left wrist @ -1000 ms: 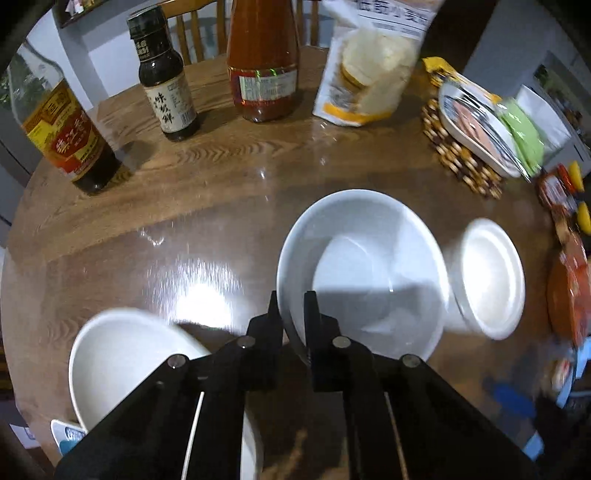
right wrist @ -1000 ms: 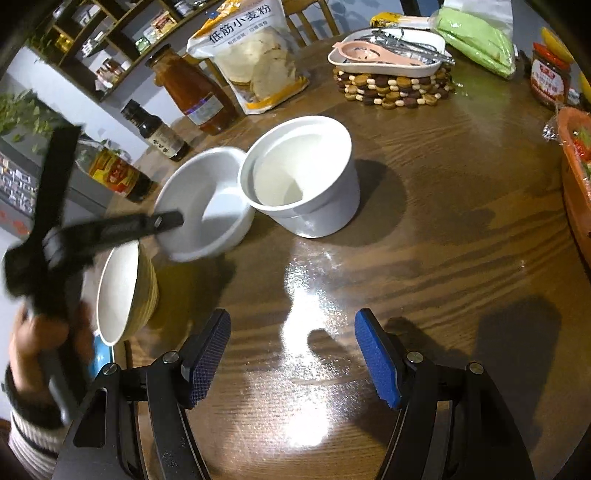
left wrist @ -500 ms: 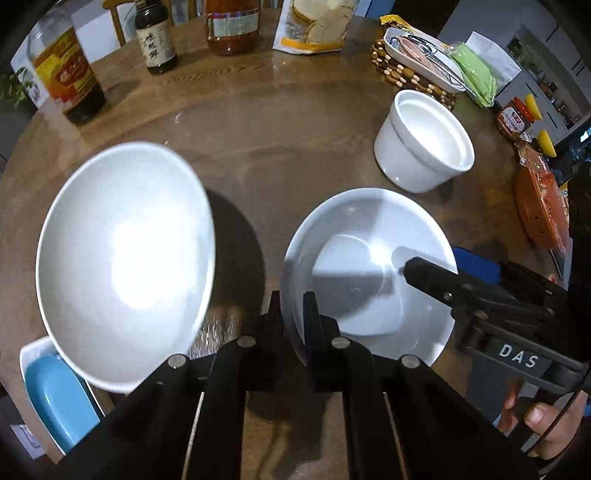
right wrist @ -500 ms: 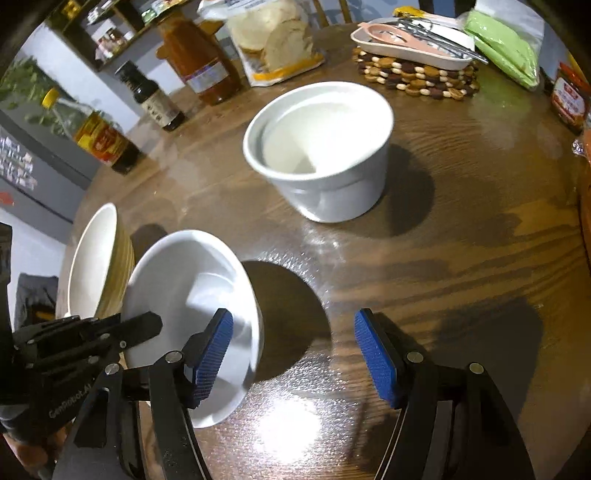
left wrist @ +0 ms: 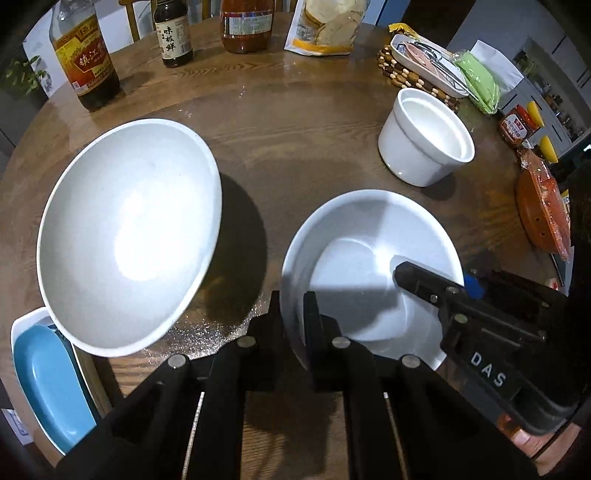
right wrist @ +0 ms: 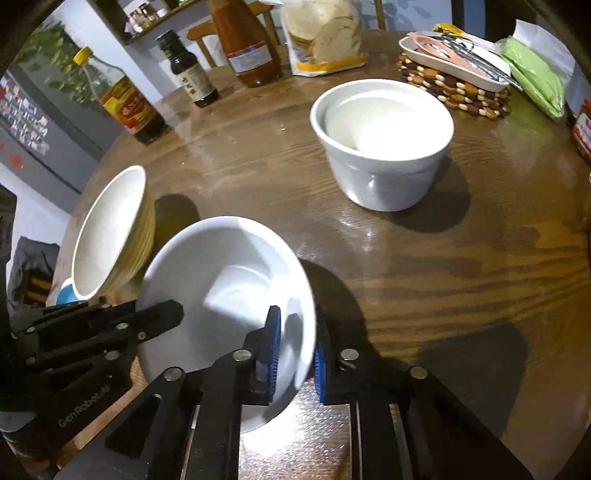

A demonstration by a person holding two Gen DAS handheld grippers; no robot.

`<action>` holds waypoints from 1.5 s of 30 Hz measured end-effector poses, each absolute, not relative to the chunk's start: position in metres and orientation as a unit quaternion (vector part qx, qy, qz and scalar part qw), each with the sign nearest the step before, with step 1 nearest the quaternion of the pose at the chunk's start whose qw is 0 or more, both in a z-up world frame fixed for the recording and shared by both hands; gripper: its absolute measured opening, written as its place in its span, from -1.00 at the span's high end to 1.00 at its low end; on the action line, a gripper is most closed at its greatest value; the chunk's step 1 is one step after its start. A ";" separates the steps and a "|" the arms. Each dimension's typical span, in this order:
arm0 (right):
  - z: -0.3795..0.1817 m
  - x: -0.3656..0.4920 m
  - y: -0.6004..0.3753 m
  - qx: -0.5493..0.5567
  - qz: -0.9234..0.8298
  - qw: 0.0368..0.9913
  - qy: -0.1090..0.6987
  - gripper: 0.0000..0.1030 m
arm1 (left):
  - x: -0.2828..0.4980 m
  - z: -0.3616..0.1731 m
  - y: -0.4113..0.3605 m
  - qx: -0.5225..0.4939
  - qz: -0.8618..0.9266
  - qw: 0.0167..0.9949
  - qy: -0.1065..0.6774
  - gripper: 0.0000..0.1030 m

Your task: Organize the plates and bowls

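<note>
A small white bowl (left wrist: pixel 369 273) is held above the round wooden table (left wrist: pixel 295 122). My left gripper (left wrist: pixel 293 306) is shut on its near rim. In the right wrist view my right gripper (right wrist: pixel 297 350) is shut on the opposite rim of the same bowl (right wrist: pixel 221 291), blue pads either side of the wall. A large bowl, white inside and yellow outside (left wrist: pixel 125 232), sits tilted to the left, also in the right wrist view (right wrist: pixel 110 229). A white ramekin-style pot (left wrist: pixel 424 140) stands further back, also in the right wrist view (right wrist: pixel 384 140).
A blue dish in a white tray (left wrist: pixel 48 380) lies at the table's left edge. Sauce bottles (left wrist: pixel 85 62), a red jar (left wrist: pixel 247 26) and a flour bag (left wrist: pixel 328 26) line the far edge. A beaded trivet with a utensil tray (left wrist: pixel 424 70) and food packs (left wrist: pixel 543 206) are right.
My right gripper has closed on the small bowl's rim; half a second ago it was open beside it. The left gripper has kept its hold on the bowl.
</note>
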State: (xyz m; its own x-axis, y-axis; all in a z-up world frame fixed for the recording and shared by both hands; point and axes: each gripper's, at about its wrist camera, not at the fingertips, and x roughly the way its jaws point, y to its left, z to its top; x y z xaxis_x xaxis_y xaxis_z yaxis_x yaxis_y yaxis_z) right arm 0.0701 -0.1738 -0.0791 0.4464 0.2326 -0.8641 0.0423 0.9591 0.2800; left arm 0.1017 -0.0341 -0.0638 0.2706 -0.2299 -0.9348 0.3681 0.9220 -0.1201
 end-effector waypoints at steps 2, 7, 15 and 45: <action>-0.077 0.068 -0.173 0.130 0.058 0.841 0.521 0.70 | 0.100 -0.064 -0.034 0.060 -0.184 0.797 0.571 0.82; -0.070 0.060 -0.172 0.129 0.057 0.846 0.514 0.70 | 0.094 -0.064 -0.032 0.051 -0.184 0.799 0.570 0.82; -0.055 0.041 -0.168 0.127 0.060 0.854 0.500 0.70 | 0.075 -0.050 -0.025 0.044 -0.182 0.818 0.544 0.81; -0.013 0.115 -0.067 0.093 0.146 0.856 0.488 0.70 | 0.124 -0.012 0.074 -0.005 -0.087 0.870 0.485 0.79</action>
State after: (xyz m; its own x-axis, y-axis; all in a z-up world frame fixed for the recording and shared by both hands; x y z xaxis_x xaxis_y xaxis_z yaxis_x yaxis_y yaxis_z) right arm 0.1153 -0.0673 -0.0126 0.4814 0.3398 -0.8079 -0.1587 0.9403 0.3010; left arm 0.1242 0.0745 -0.0116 0.5134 -0.1569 -0.8437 0.1465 0.9847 -0.0939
